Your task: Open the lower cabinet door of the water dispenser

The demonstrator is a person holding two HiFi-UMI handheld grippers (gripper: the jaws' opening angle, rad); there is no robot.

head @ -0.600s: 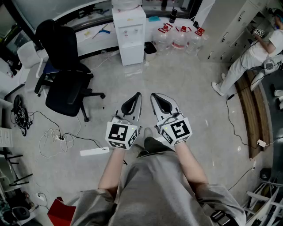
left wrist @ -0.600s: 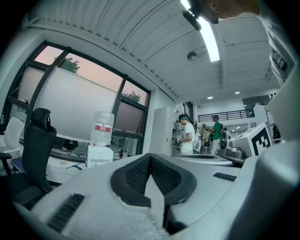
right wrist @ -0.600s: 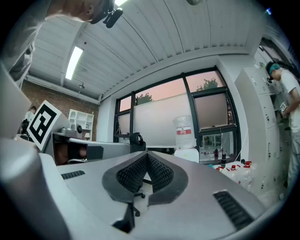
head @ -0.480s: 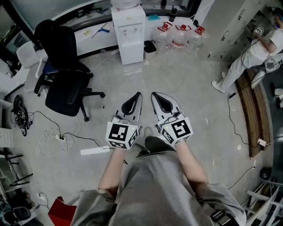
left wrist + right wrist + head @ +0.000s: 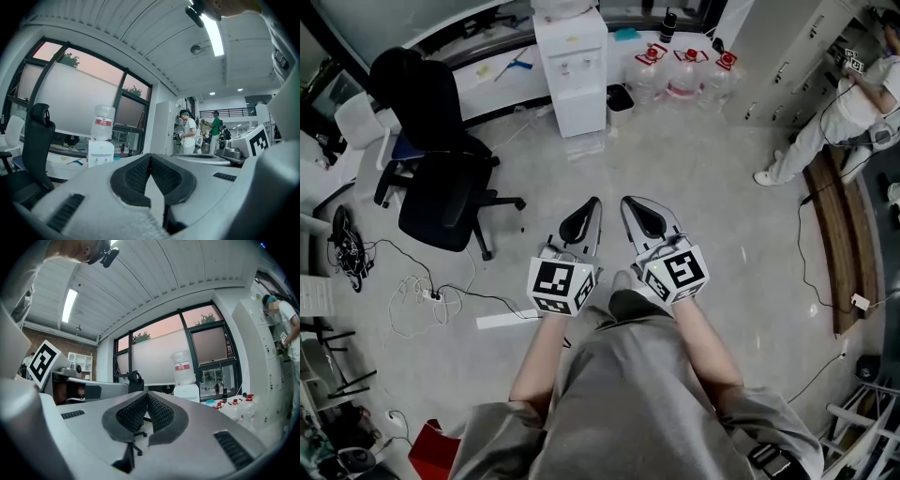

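The white water dispenser [image 5: 572,66] stands against the far wall with a bottle on top, and its lower cabinet door [image 5: 580,114] is closed. My left gripper [image 5: 592,202] and right gripper [image 5: 627,202] are held side by side over the floor, well short of the dispenser and pointing toward it. Both are shut with nothing between the pads. In the left gripper view the dispenser [image 5: 100,153] is small and far beyond the left gripper [image 5: 150,157]. The right gripper view shows the dispenser [image 5: 186,391] above the right gripper [image 5: 146,394].
A black office chair [image 5: 441,178] stands on the floor at the left. Several water jugs [image 5: 684,75] and a small bin [image 5: 620,101] sit right of the dispenser. Cables [image 5: 412,291] trail on the left floor. A person [image 5: 834,122] stands at the lockers [image 5: 778,56] on the right.
Both grippers stay shut and in nearly the same place. The person at the lockers has shifted a foot, and the view has drifted slightly.
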